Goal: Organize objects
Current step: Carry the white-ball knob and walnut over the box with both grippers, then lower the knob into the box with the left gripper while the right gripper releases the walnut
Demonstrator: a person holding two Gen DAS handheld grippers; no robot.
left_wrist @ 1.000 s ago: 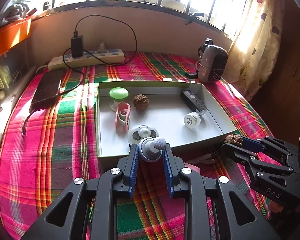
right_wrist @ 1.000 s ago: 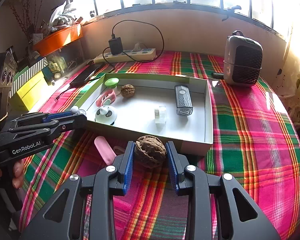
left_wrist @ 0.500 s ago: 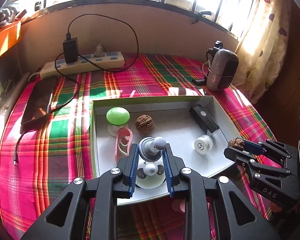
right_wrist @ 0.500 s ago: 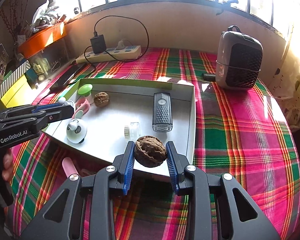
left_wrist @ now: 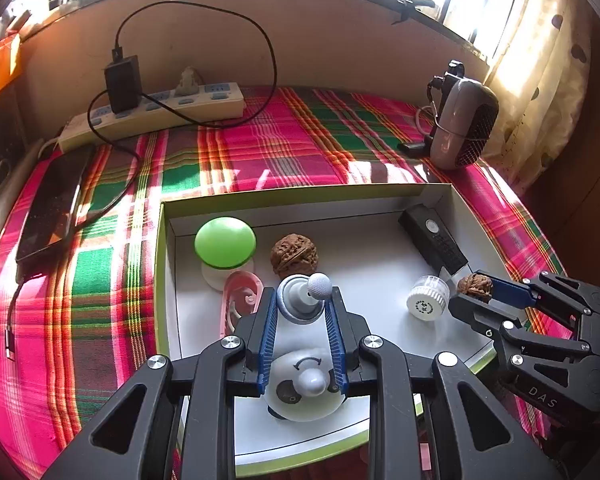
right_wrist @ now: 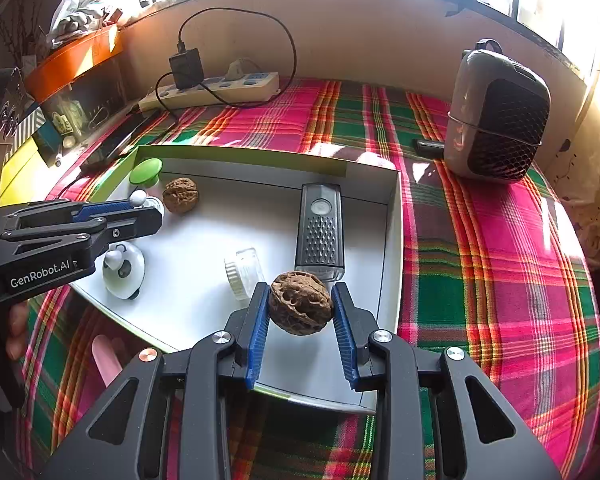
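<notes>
My left gripper point(left_wrist: 301, 296) is shut on a small grey knob with a white ball top point(left_wrist: 300, 298) and hangs over the near left part of the white box point(left_wrist: 300, 196). Just under it lies a white panda-faced toy point(left_wrist: 304, 392). My right gripper point(right_wrist: 300, 292) is shut on a walnut point(right_wrist: 300, 303) above the box's near right part, beside a clear jar with a white lid point(right_wrist: 242, 270). A second walnut point(left_wrist: 294, 254), a green mushroom lamp point(left_wrist: 225, 242), a pink clip point(left_wrist: 240, 300) and a black device point(right_wrist: 320, 228) lie in the box.
A grey fan heater point(right_wrist: 500, 128) stands at the back right on the plaid cloth. A power strip point(right_wrist: 212, 88) with a charger lies along the wall, a dark phone point(left_wrist: 56, 204) at the left. A pink piece point(right_wrist: 106, 360) lies on the cloth before the box.
Both grippers have moved forward from the box's near edge to over its inside, each still holding its object. The things in the box have stayed put.
</notes>
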